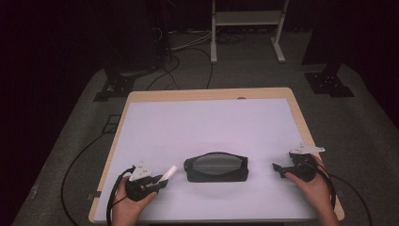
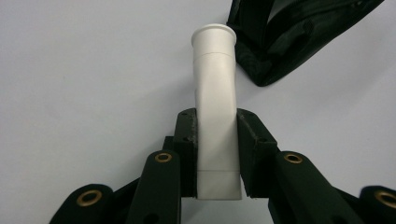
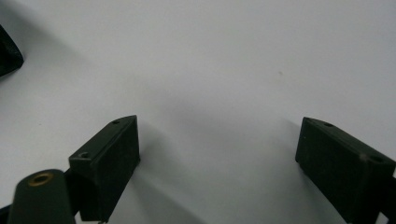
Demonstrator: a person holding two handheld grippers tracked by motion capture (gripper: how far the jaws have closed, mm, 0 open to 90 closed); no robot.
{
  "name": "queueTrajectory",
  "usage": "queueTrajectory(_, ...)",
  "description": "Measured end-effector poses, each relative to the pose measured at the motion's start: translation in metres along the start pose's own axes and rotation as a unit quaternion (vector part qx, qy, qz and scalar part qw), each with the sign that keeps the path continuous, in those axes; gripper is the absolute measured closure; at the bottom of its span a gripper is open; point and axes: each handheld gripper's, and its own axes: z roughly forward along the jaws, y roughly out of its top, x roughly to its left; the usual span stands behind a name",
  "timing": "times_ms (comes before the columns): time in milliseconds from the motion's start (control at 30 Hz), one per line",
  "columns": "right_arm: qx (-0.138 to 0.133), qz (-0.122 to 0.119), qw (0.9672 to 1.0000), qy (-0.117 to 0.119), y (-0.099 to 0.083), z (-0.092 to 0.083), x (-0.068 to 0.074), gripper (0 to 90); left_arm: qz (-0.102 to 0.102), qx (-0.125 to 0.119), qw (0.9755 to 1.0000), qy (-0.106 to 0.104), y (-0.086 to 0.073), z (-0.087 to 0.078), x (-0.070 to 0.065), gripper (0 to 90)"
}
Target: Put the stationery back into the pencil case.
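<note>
Left gripper view: left hand-held gripper [image 2: 217, 154] clamps a white tube [image 2: 215, 107] beside the black pouch [image 2: 289, 37]; right hand-held gripper [image 3: 219, 158] gapes.

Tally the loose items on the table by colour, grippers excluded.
White: 1, the tube clamped in the left gripper
Black: 1, the pouch lying mid-table
Total: 2

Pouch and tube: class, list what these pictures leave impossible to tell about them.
- Pouch contents: high view, too dim and small; left gripper view, cut off by the top edge.
- Tube label or contents: no print visible; its middle is hidden by the left claw.
</note>
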Motion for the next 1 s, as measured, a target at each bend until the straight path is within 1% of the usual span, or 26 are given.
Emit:
queueTrajectory(67,0.0,0.0,1.0,0.0,0.0,0.0,0.0,12.7,0.002,-0.009,1.0,-0.003,0.0,-0.004,0.002,71.1)
queueTrajectory(133,0.0,0.0,1.0,0.0,0.0,0.0,0.0,12.7,0.009,-0.016,0.9998,-0.007,0.001,-0.006,0.003,71.0)
queueTrajectory(200,0.0,0.0,1.0,0.0,0.0,0.0,0.0,12.7,0.013,-0.023,0.9995,-0.014,0.002,-0.008,0.004,71.0)
queueTrajectory(233,0.0,0.0,1.0,0.0,0.0,0.0,0.0,12.7,0.018,-0.025,0.9994,-0.016,0.003,-0.009,0.005,71.0)
queueTrajectory(267,0.0,0.0,1.0,0.0,0.0,0.0,0.0,12.7,0.022,-0.031,0.999,-0.022,0.006,-0.011,0.005,71.1)
queueTrajectory(333,0.0,0.0,1.0,0.0,0.0,0.0,0.0,12.7,0.025,-0.031,0.9989,-0.025,0.007,-0.011,0.006,71.0)
queueTrajectory(433,0.0,0.0,1.0,0.0,0.0,0.0,0.0,12.7,0.03,-0.04,0.9983,-0.032,0.011,-0.012,0.007,71.0)
queueTrajectory(567,0.0,0.0,1.0,0.0,0.0,0.0,0.0,12.7,0.042,-0.046,0.9972,-0.042,0.02,-0.011,0.007,71.0)
queueTrajectory(600,0.0,0.0,1.0,0.0,0.0,0.0,0.0,12.7,0.046,-0.05,0.9965,-0.049,0.025,-0.01,0.007,71.0)
queueTrajectory(633,0.0,0.0,1.0,0.0,0.0,0.0,0.0,12.7,0.046,-0.05,0.9965,-0.049,0.025,-0.01,0.007,71.0)
queueTrajectory(667,0.0,0.0,1.0,0.0,0.0,0.0,0.0,12.7,0.053,-0.053,0.9958,-0.054,0.03,-0.008,0.006,71.0)
queueTrajectory(733,0.0,0.0,1.0,0.0,0.0,0.0,0.0,12.7,0.056,-0.053,0.9954,-0.056,0.032,-0.007,0.005,71.0)
queueTrajectory(800,0.0,0.0,1.0,0.0,0.0,0.0,0.0,12.7,0.063,-0.057,0.9942,-0.065,0.039,-0.005,0.003,71.0)
queueTrajectory(833,0.0,0.0,1.0,0.0,0.0,0.0,0.0,12.7,0.063,-0.057,0.9942,-0.065,0.039,-0.005,0.003,71.0)
queueTrajectory(1000,0.0,0.0,1.0,0.0,0.0,0.0,0.0,12.7,0.072,-0.064,0.9926,-0.075,0.047,-0.003,0.002,71.0)
